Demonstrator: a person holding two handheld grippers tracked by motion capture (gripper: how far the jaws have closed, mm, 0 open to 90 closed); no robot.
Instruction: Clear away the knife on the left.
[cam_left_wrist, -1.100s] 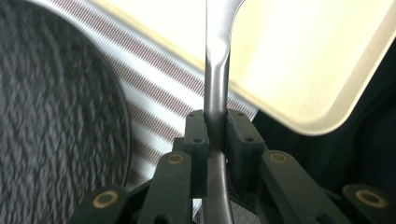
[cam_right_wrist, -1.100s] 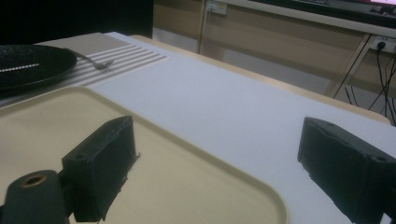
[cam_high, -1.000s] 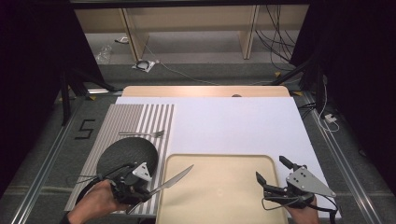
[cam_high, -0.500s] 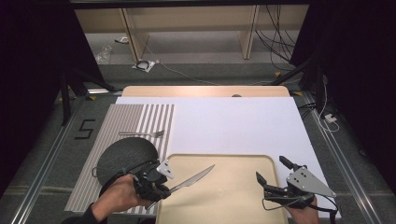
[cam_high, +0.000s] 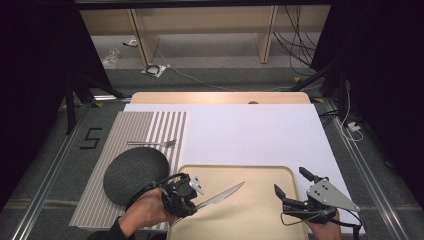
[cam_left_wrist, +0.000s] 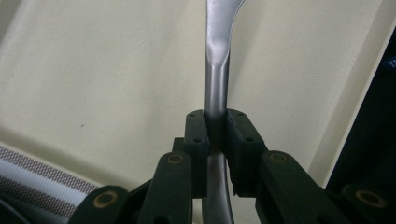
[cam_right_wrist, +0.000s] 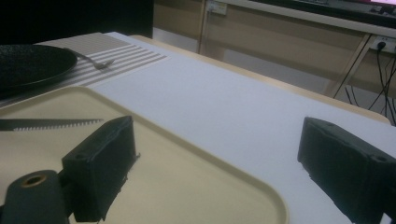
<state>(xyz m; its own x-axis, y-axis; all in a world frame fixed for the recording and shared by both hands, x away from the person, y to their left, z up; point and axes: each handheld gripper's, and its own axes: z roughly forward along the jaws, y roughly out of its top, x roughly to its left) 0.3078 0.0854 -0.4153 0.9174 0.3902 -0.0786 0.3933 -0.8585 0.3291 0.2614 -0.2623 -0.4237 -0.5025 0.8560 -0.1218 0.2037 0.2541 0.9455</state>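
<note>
White table (cam_high: 250, 130), and on it the beige tray (cam_high: 260, 220) at six o'clock. Striped mat (cam_high: 150, 130) at nine, dark plate (cam_high: 132, 172) on it, fork (cam_high: 152, 143) just beyond. Right gripper (cam_high: 292, 186) hangs over the tray's right edge, jaws wide, nothing between. Left gripper (cam_high: 192, 200) clamps the knife (cam_high: 220, 195) by its handle, blade pointing to two o'clock over the tray.
</note>
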